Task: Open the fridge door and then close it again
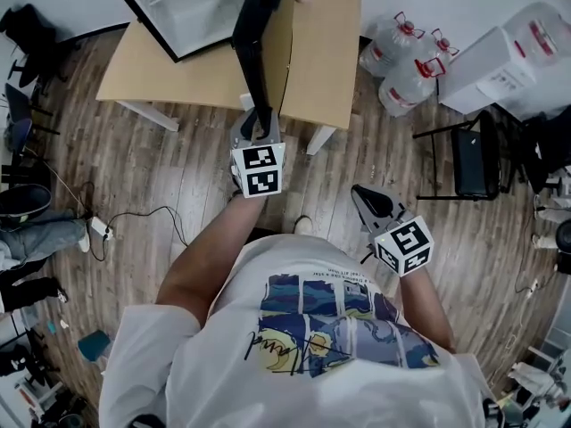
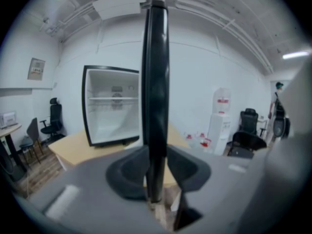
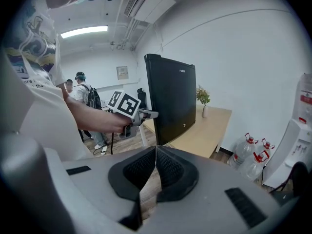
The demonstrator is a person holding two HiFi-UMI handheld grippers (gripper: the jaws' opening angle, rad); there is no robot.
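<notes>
The fridge door (image 1: 259,43) is standing open, swung out from the small black fridge (image 1: 183,7) so that its free edge is pointing toward us. The fridge is sitting on a light wooden table (image 1: 161,78), with its white inside showing. We are clamping the left gripper (image 1: 256,125) on that free edge. In the left gripper view the dark slab of the door is running straight up between the jaws, with the pads pressing against it on both sides. We are holding the right gripper (image 1: 368,201) lower and to the right, well apart from the door, over the wood floor. Its jaws are resting together with nothing between them. Past the table's right end, water bottles (image 1: 406,61) with red caps are standing on the floor beside a white dispenser (image 1: 508,61), and a black chair (image 1: 468,159) is standing near them.
</notes>
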